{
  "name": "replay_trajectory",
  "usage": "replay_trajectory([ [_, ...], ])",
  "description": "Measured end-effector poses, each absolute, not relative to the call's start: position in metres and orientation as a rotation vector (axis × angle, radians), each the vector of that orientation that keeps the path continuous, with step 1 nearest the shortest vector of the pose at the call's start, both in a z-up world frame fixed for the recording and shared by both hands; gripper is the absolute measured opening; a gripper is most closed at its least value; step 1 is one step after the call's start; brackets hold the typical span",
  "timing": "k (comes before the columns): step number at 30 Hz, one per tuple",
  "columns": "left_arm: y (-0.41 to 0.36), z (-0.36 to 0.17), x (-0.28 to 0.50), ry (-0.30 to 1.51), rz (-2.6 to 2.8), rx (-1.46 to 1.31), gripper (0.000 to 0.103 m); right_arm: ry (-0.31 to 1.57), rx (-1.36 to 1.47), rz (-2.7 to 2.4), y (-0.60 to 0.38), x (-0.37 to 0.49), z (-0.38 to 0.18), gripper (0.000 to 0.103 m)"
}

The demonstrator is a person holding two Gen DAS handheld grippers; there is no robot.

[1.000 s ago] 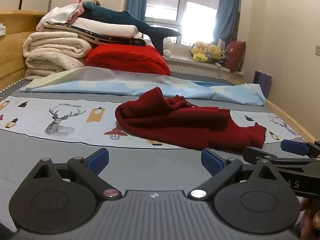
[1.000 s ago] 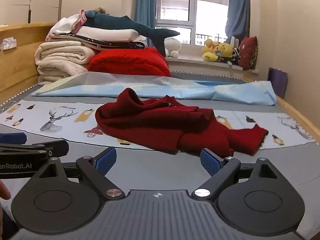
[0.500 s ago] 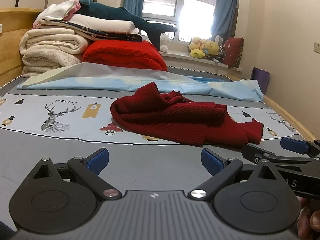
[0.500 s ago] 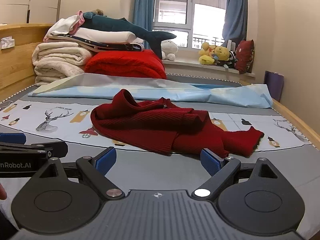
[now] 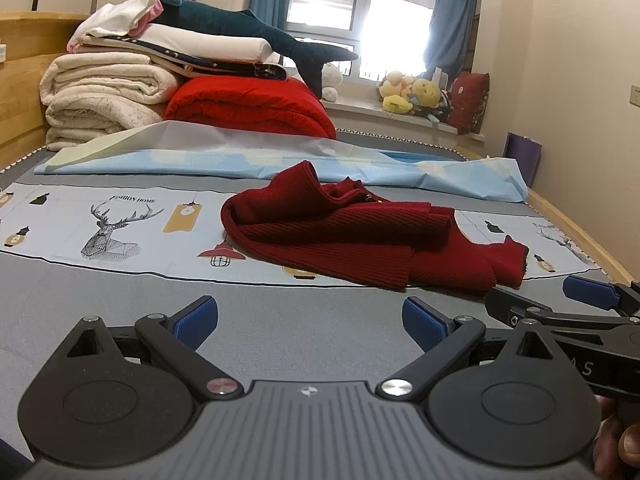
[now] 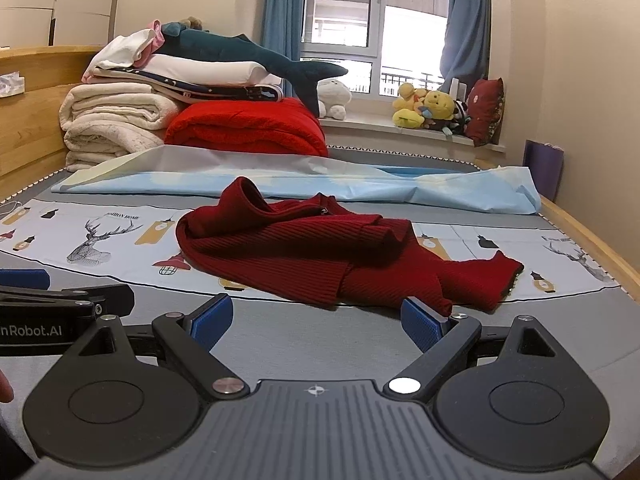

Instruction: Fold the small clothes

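Observation:
A dark red knitted sweater (image 5: 352, 232) (image 6: 312, 248) lies crumpled on the printed sheet (image 5: 120, 224) (image 6: 100, 236) of the bed, one sleeve reaching to the right. My left gripper (image 5: 310, 322) stands open over the grey mattress, short of the sweater, nothing between its blue pads (image 5: 196, 320). My right gripper (image 6: 316, 322) is open too, its right pad (image 6: 420, 322) close to the sweater's near hem, without touching it. Each gripper shows at the edge of the other's view: the right gripper (image 5: 576, 304), the left gripper (image 6: 48, 300).
A light blue sheet (image 5: 280, 160) lies behind the sweater. Folded blankets (image 5: 104, 92), a red quilt (image 5: 252, 108) and a plush shark (image 5: 256, 40) are stacked at the back left. Soft toys (image 6: 428, 112) sit on the windowsill. A wooden bed rail (image 6: 592, 240) runs along the right.
Both views have shifted slightly; the sweater now sits a little closer in front of the right gripper. Both grippers stay open, and nothing has been picked up.

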State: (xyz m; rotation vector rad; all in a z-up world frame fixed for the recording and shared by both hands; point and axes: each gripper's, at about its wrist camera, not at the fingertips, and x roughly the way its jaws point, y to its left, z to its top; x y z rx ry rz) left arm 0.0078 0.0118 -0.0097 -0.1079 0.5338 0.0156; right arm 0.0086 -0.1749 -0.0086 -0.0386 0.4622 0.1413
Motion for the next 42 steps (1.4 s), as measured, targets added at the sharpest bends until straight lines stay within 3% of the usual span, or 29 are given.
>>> replay_trajectory([
  [42,0.0095,-0.0093,0.0078,0.530,0.014,-0.103,0.100,0.465,-0.038,0.130,-0.1742,0.0101,-0.0076,0.091],
])
